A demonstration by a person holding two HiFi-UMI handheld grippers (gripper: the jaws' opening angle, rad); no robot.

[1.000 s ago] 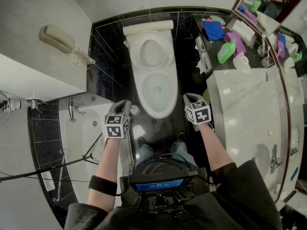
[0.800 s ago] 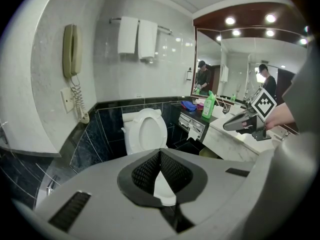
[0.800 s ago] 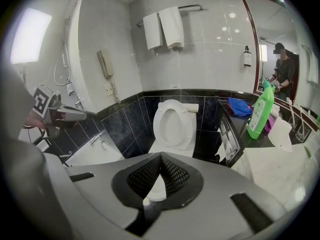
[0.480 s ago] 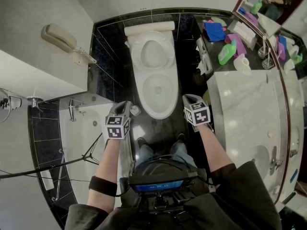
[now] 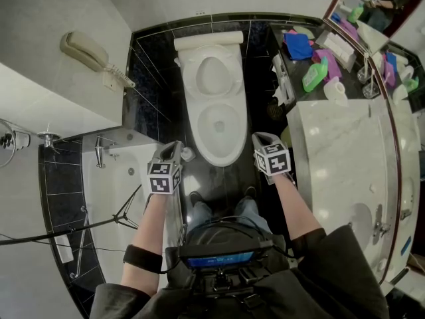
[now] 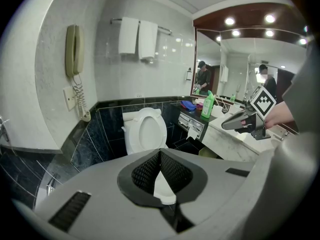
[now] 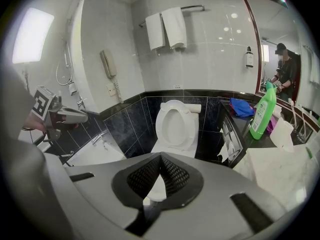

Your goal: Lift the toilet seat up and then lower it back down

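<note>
The white toilet (image 5: 216,121) stands against the black tiled wall, its bowl open. Its seat (image 5: 211,75) is raised and leans back against the tank; it shows as an upright oval ring in the left gripper view (image 6: 145,130) and the right gripper view (image 7: 175,121). My left gripper (image 5: 174,147) hovers at the bowl's front left, shut and empty (image 6: 160,153). My right gripper (image 5: 259,140) hovers at the bowl's front right, also shut with nothing in it (image 7: 160,155). Neither touches the toilet.
A bathtub (image 5: 116,178) lies to the left with a tripod leg (image 5: 126,212) beside it. A marble counter (image 5: 345,151) with a green bottle (image 5: 312,74) is to the right. A wall phone (image 5: 83,50) hangs at left, and towels (image 6: 138,38) hang above the toilet.
The head view has shifted slightly. Both grippers stay in about the same place in front of the bowl, and the seat remains raised.
</note>
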